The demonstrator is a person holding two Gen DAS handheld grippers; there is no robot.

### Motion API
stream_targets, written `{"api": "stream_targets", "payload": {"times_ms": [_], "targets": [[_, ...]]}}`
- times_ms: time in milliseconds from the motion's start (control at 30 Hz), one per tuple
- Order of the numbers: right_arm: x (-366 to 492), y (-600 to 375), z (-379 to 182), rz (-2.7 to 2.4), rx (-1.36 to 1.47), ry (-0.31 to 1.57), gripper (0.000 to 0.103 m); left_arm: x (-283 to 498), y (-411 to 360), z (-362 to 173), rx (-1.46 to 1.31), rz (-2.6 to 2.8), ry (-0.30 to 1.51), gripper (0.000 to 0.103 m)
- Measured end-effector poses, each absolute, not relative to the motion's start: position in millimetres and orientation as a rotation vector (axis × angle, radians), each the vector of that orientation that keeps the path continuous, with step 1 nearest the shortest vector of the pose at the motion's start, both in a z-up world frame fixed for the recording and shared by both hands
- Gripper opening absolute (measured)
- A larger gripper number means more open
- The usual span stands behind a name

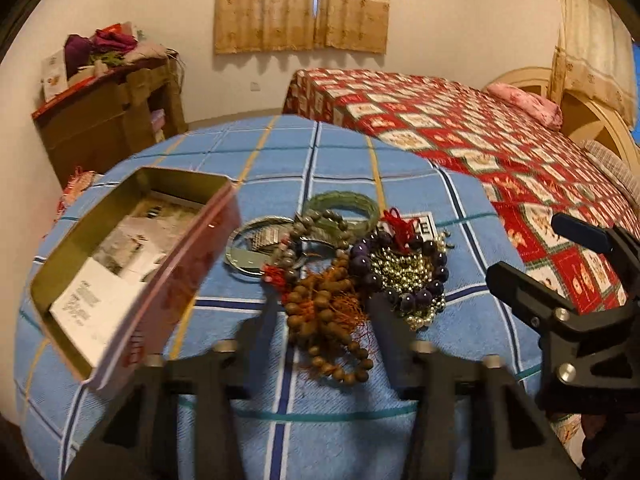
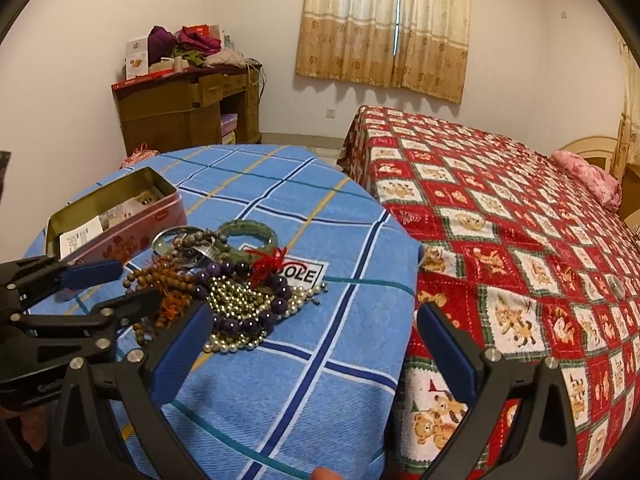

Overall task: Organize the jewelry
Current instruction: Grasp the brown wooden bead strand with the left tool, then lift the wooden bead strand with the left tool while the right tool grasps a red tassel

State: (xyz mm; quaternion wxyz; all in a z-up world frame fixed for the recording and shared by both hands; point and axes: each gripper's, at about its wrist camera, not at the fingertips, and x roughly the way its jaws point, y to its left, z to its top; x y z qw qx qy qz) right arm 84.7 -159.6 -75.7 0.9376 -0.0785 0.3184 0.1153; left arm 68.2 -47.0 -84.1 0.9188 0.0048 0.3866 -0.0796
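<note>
A heap of jewelry lies on the blue checked tablecloth (image 1: pixel 472 336): brown wooden beads (image 1: pixel 326 320), purple beads (image 1: pixel 400 276), gold and pearl strands (image 1: pixel 404 276), a green bangle (image 1: pixel 340 206) and a silver ring-shaped piece (image 1: pixel 250 252). An open red tin (image 1: pixel 132 280) with papers inside stands left of the heap. My left gripper (image 1: pixel 320 316) is open, its fingers either side of the wooden beads. My right gripper (image 2: pixel 316 320) is open and empty, just right of the heap (image 2: pixel 240 300); it also shows in the left wrist view (image 1: pixel 548 268).
A bed with a red patterned cover (image 2: pixel 500 220) abuts the table's right side. A wooden dresser (image 2: pixel 188 108) piled with clothes stands by the far wall. Curtains (image 2: pixel 384 24) hang at the window.
</note>
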Motion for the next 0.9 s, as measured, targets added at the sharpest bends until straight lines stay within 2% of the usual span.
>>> {"api": "stream_targets", "payload": {"times_ms": [33, 167, 433, 533, 600, 900], "targets": [[85.0, -160.2, -76.8, 0.235, -0.162, 0.653, 0.103, 71.3, -46.5, -88.1, 0.001, -0.183, 0.818, 0.014], [85.4, -161.6, -77.0, 0.23, -0.157, 0.647, 0.103, 62.1, -36.6, -75.8, -0.048, -0.231, 0.77, 0.013], [86.9, -158.0, -77.0, 0.242, -0.168, 0.648, 0.101, 38.0, -10.9, -9.4, -0.037, -0.224, 0.576, 0.011], [89.7, -153.7, -76.5, 0.266, -0.176, 0.652, 0.092, 39.1, -5.0, -2.9, -0.044, -0.22, 0.554, 0.011], [96.1, -152.0, -76.0, 0.287, -0.165, 0.664, 0.08, 40.8, -3.7, -3.7, -0.047, -0.213, 0.551, 0.011], [136.2, -133.1, -82.0, 0.36, -0.145, 0.74, 0.065, 47.7, 5.5, -4.7, -0.029, -0.167, 0.528, 0.011]]}}
